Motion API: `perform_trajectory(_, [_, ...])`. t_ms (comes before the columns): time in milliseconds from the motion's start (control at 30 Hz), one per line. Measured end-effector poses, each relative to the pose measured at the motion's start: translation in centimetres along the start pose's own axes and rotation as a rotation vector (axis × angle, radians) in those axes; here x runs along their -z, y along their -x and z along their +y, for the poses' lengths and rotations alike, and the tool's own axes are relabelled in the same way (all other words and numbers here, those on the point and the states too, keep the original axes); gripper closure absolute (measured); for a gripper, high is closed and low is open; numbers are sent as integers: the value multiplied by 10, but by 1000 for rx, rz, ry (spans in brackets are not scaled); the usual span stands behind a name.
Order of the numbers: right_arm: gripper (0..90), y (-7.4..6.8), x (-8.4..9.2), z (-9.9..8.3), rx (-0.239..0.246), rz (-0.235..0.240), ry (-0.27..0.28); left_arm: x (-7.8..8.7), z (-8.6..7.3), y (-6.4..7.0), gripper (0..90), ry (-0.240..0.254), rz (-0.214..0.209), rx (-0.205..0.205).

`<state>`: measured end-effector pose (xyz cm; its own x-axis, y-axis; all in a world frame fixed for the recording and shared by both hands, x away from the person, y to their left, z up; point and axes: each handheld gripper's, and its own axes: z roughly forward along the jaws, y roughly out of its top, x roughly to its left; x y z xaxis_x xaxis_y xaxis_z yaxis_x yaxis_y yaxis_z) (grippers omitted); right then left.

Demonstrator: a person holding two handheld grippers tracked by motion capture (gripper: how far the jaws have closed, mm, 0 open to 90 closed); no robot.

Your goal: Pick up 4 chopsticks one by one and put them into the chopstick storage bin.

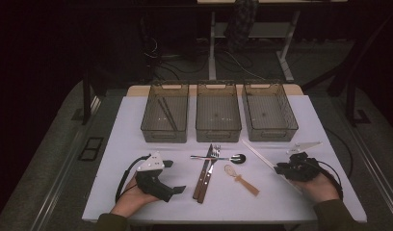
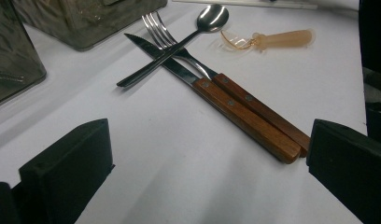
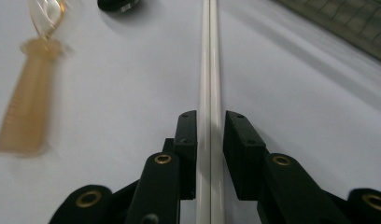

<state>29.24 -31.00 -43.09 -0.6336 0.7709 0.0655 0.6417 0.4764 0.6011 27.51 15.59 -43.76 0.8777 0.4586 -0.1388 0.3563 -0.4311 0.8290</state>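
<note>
A pair of white chopsticks [image 1: 257, 153] [image 3: 210, 56] lies slantwise on the white table [image 1: 137, 125], right of centre. My right gripper [image 1: 281, 168] [image 3: 210, 116] is shut on their near part, a black pad pressed to each side. My left gripper [image 1: 174, 176] [image 2: 209, 128] rests on the table at the left, open wide and holding nothing. It faces a wood-handled knife [image 1: 202, 180] [image 2: 244, 121] and fork [image 1: 211, 168] [image 2: 265, 114], which lie side by side. A metal spoon [image 1: 228, 158] [image 2: 212, 18] lies across their blades. An amber plastic utensil [image 1: 242, 180] [image 2: 282, 38] [image 3: 25, 112] lies between cutlery and chopsticks.
Three smoky translucent bins stand in a row at the back of the table: left [image 1: 164, 132], middle [image 1: 218, 132], right [image 1: 271, 131]. The left bin seems to hold thin sticks. The table's front edge runs just ahead of the person's sleeves.
</note>
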Motion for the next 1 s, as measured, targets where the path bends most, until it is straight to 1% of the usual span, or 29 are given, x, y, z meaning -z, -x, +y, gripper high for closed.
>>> perform_trajectory(100, [765, 0, 6, -1, -2, -1, 15, 0, 0, 0, 0, -4, 0, 0])
perform_trajectory(333, [810, 8, 12, -9, -9, 1, 8, 0, 0, 0, 0, -2, 0, 1])
perform_trajectory(400, [814, 9, 12, -10, -8, 6, 9, 0, 0, 0, 0, -4, 0, 0])
perform_trajectory(567, [814, 7, 10, -8, -1, 21, 0, 0, 0, 0, 0, -3, -1, 1])
perform_trajectory(1000, [826, 8, 4, -9, 8, 22, -29, -1, 0, 0, 0, -6, -2, -1])
